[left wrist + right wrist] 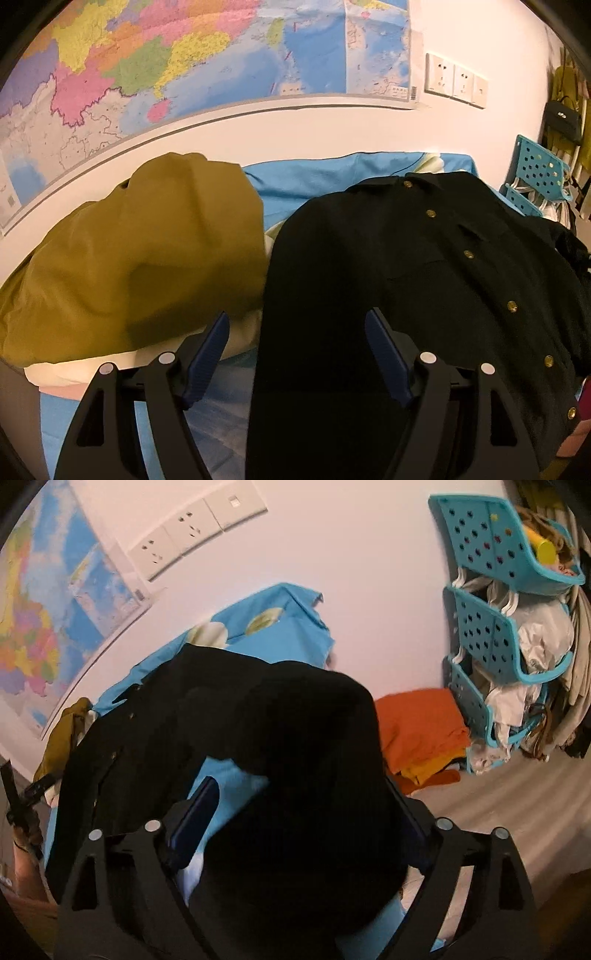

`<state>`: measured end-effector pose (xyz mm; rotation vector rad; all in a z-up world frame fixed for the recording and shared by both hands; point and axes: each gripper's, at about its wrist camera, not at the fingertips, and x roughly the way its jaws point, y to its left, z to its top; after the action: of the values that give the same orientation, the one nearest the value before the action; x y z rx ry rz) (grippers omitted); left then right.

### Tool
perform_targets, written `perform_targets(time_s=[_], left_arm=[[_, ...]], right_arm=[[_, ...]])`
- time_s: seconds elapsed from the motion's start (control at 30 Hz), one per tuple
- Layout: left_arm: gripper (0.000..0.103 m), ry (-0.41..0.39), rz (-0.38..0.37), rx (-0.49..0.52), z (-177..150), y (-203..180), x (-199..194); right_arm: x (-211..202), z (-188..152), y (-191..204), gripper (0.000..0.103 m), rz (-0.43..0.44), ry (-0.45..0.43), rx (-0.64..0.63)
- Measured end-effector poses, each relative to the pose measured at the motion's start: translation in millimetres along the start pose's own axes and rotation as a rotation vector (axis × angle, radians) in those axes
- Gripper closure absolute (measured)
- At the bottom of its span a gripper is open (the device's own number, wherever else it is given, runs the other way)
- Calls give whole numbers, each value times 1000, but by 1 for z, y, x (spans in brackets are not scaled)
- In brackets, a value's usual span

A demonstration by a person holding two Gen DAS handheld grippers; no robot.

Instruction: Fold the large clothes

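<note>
While a large map [192, 62] covers the white wall behind, a bright blue floral bedsheet [321, 177] spreads beneath everything. On it lies the garment being folded, a black button-front coat [388, 280], spread flat with its collar toward the wall and a row of small brass buttons [468, 254] running down its front; in the right wrist view one sleeve or edge bulges up in a dark mound. Just beside it, to the left, sits an olive-green garment [136, 254], bunched into a soft heap. A turquoise perforated plastic rack [491, 635] stuffed with clothing stands by the wall, with orange folded fabric [421, 723] near its foot. The left gripper [297, 354] hovers over the coat's lower edge, its blue-padded fingers [207, 358] wide apart. The right gripper [306, 812] has its fingers spread around a fold of coat fabric lying between them.
</note>
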<state>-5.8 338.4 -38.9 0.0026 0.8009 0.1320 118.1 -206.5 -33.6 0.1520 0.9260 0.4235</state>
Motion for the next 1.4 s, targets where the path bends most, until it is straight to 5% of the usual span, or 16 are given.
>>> perform_targets(time_s=[0.03, 0.07, 0.13, 0.27, 0.47, 0.63, 0.8, 0.9, 0.93, 1.23, 1.33, 1.4], left_arm=[[30, -2, -8, 1, 1, -3, 0], [30, -4, -18, 5, 3, -7, 1], [30, -8, -46, 20, 8, -19, 3], [30, -33, -117, 84, 19, -47, 1], [30, -70, -273, 114, 36, -73, -4], [29, -86, -364, 133, 40, -88, -7], [28, -83, -420, 145, 38, -89, -11], [19, -63, -432, 142, 36, -88, -7], [19, -51, -441, 145, 35, -90, -4], [14, 63, -500, 308, 30, -163, 28], [13, 69, -454, 402, 30, -199, 42], [24, 106, -409, 426, 30, -215, 59]], right_arm=[[-4, 0, -3, 66, 0, 6, 1], [-9, 4, -4, 80, 9, -8, 4], [-38, 19, 3, 87, 68, -83, 0], [-95, 55, 49, 88, 123, -176, -141], [-114, 94, 167, 87, 261, -129, -429], [-38, 96, 266, 83, 394, 19, -570], [67, 75, 320, 82, 445, 216, -553], [115, 65, 325, 63, 401, 294, -490], [122, 65, 321, 46, 413, 304, -457], [58, 99, 226, 35, 425, 100, -294], [58, 91, 194, 35, 391, 104, -235], [61, 81, 180, 35, 372, 116, -209]])
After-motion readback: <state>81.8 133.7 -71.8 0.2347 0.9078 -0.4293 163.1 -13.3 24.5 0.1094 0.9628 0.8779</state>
